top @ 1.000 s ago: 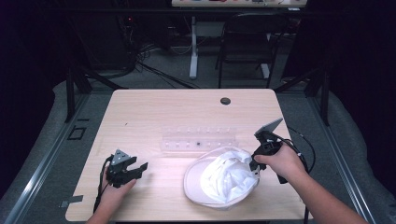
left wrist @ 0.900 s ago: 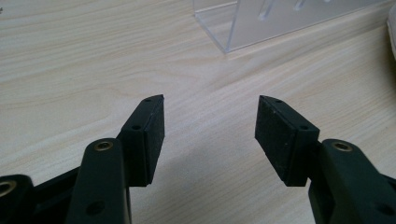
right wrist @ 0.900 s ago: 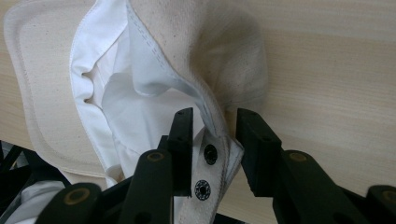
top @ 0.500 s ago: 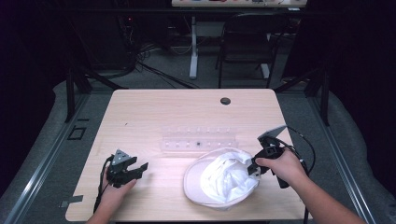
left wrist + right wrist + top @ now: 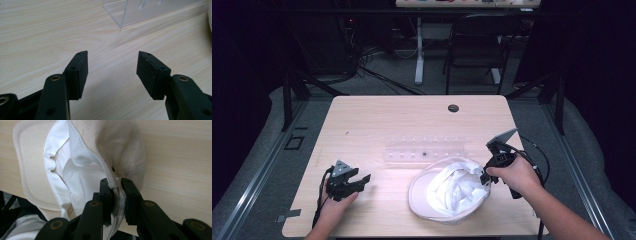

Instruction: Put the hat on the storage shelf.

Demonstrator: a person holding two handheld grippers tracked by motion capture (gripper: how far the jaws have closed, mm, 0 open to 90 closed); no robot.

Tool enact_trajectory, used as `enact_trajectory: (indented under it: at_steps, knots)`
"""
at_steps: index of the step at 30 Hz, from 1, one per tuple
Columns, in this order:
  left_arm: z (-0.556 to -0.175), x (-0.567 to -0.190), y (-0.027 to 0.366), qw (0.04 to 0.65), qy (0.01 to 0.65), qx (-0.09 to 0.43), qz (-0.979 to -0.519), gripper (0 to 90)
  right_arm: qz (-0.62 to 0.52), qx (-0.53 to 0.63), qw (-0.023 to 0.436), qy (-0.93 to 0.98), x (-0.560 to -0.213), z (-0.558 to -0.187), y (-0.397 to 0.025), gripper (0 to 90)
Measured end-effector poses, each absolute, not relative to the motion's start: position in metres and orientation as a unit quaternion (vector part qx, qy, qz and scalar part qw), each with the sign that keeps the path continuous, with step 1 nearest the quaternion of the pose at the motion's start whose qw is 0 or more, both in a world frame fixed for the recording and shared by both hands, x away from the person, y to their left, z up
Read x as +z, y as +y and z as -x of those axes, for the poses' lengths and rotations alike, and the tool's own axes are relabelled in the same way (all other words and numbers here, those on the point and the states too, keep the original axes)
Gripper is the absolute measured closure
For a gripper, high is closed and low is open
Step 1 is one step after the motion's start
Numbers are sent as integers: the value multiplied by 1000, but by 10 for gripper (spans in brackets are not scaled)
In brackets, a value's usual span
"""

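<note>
A white cap is lain upside down near the table's front edge, its crown pinched by the closed right gripper. The left gripper is held wide apart, empty, over pale wood. A clear rack is set behind the cap; a chair and cables are seen beyond, on grey floor.

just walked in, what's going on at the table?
A person works a hand-held gripper in each hand at a wooden table. The right gripper is shut on the crown fabric of a white cap, which lies upside down near the front edge with its lining showing. The left gripper rests open on the table off to the left, holding nothing. A clear plastic rack sits just behind the cap, untouched.
</note>
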State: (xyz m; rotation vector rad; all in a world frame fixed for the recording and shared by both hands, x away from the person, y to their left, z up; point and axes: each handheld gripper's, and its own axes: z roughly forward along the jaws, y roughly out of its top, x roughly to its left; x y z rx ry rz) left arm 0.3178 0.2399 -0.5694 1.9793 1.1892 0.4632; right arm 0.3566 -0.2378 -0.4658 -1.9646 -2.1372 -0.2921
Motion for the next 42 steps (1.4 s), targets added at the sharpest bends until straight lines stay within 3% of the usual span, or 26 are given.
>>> enact_trajectory:
  at_steps: [21, 32, 42]
  knots:
    - [-317, -569, 240, 383, 465, 178, -778, 432, 665, -49, 37, -744, -384, -360, -214, 805]
    - [-317, -569, 239, 383, 464, 178, -779, 432, 672, -37, 62, -737, -356, -366, -209, 804]
    - [-317, -569, 239, 380, 463, 175, -781, 432, 680, -27, 38, -732, -325, -368, -204, 804]
